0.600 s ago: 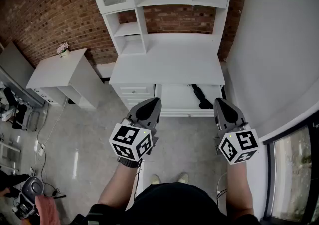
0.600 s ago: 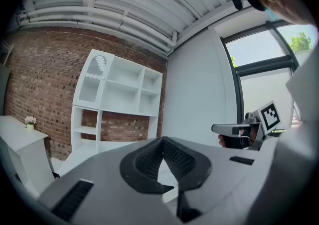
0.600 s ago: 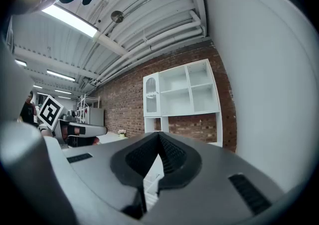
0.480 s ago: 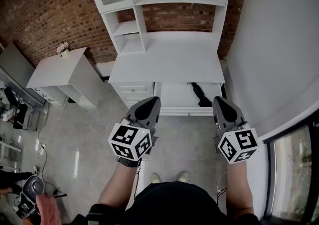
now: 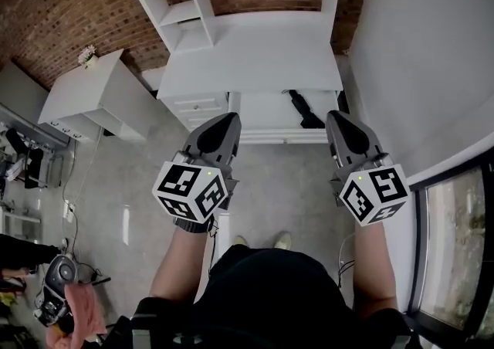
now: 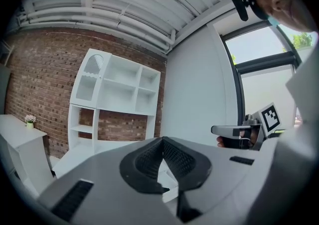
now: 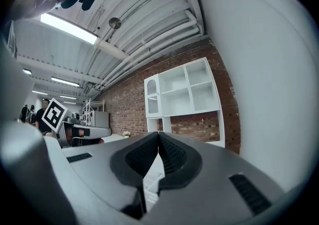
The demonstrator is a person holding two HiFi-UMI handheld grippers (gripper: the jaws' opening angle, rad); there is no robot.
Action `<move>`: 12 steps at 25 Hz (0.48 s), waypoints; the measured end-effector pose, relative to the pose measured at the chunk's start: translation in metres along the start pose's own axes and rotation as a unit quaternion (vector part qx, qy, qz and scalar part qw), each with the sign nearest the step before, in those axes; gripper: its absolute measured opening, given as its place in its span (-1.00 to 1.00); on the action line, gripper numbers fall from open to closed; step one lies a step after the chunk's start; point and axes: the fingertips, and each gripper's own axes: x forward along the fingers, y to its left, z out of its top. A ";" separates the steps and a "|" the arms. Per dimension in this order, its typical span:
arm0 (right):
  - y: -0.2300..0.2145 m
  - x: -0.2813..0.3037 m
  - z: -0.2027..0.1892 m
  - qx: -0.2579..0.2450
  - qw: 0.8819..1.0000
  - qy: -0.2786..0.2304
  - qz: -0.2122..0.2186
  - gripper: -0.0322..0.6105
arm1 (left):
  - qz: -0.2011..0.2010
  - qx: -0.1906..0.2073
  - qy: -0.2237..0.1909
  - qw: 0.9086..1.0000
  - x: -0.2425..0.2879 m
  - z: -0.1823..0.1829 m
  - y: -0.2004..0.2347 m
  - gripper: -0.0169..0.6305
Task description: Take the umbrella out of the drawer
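Open white drawer [image 5: 262, 113] holds the umbrella [image 5: 301, 110] lying slanted, front to back.

Your view tips further down: the worktop [image 5: 255, 62], drawer [image 5: 266, 120], umbrella [image 5: 302, 108] and your feet [image 5: 282, 241] now sit higher in the head view. Left tongs [image 5: 228, 118] and right tongs [image 5: 334, 116] ride higher too, slightly larger, and more of your torso [image 5: 270, 293] shows.

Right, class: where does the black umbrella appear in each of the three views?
Head view: umbrella lies in the open drawer, just right of centre, upper half.
Left gripper view: not in it.
Right gripper view: not in it.
Shared landmark: the white shelf unit on the desk.
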 end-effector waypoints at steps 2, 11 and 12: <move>-0.008 -0.004 -0.005 0.009 1.000 -0.001 0.003 -0.89 | -0.002 -0.002 0.003 1.000 0.005 -0.005 -0.006 -0.93; -0.040 -0.005 -0.032 0.044 0.999 0.006 -0.010 -0.89 | -0.013 -0.027 0.044 0.999 0.048 -0.047 -0.009 -0.93; -0.044 -0.002 -0.036 0.043 0.999 0.009 -0.012 -0.89 | -0.015 -0.030 0.047 0.998 0.055 -0.053 -0.008 -0.93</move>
